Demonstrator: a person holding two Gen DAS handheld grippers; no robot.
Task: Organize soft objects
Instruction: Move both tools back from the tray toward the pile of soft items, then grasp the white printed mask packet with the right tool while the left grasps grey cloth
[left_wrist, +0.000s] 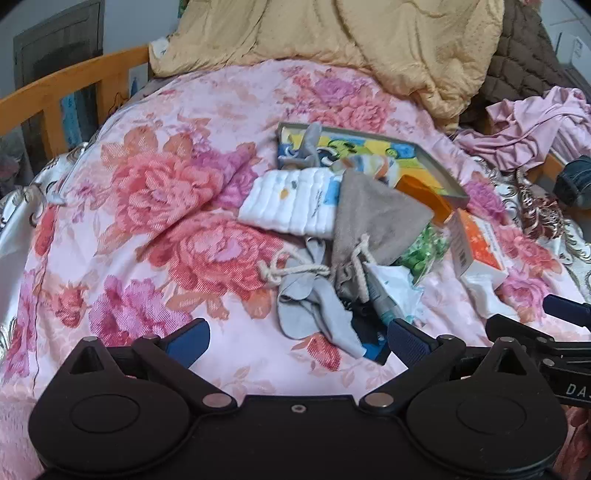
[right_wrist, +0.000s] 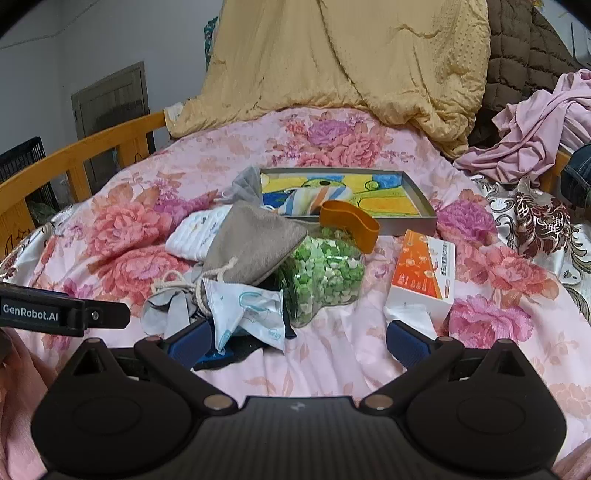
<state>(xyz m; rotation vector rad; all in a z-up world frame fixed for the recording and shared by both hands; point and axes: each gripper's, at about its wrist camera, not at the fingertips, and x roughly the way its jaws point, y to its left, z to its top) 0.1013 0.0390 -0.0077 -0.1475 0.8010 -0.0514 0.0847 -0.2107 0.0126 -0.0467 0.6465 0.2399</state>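
A heap of small items lies mid-bed on the pink floral cover (left_wrist: 147, 206). A tan drawstring pouch (left_wrist: 373, 225) (right_wrist: 251, 243) rests across a folded white cloth (left_wrist: 288, 205) (right_wrist: 199, 236). Grey socks (left_wrist: 317, 306) (right_wrist: 166, 314) lie in front of it. A shallow box lid with a colourful picture (left_wrist: 432, 162) (right_wrist: 417, 218) holds a striped sock (left_wrist: 369, 166) (right_wrist: 317, 197) and another grey sock (left_wrist: 310, 142). My left gripper (left_wrist: 297, 338) is open just short of the grey socks. My right gripper (right_wrist: 299, 339) is open near a packaged face mask (right_wrist: 255, 314).
A clear bag of green pieces (right_wrist: 325, 273), an orange band (right_wrist: 351, 221) and an orange-white carton (right_wrist: 424, 273) (left_wrist: 480, 251) lie beside the heap. A yellow quilt (left_wrist: 369, 44), a brown quilt (right_wrist: 524, 55) and pink clothing (right_wrist: 535, 129) pile at the back. A wooden rail (left_wrist: 74, 85) runs along the left.
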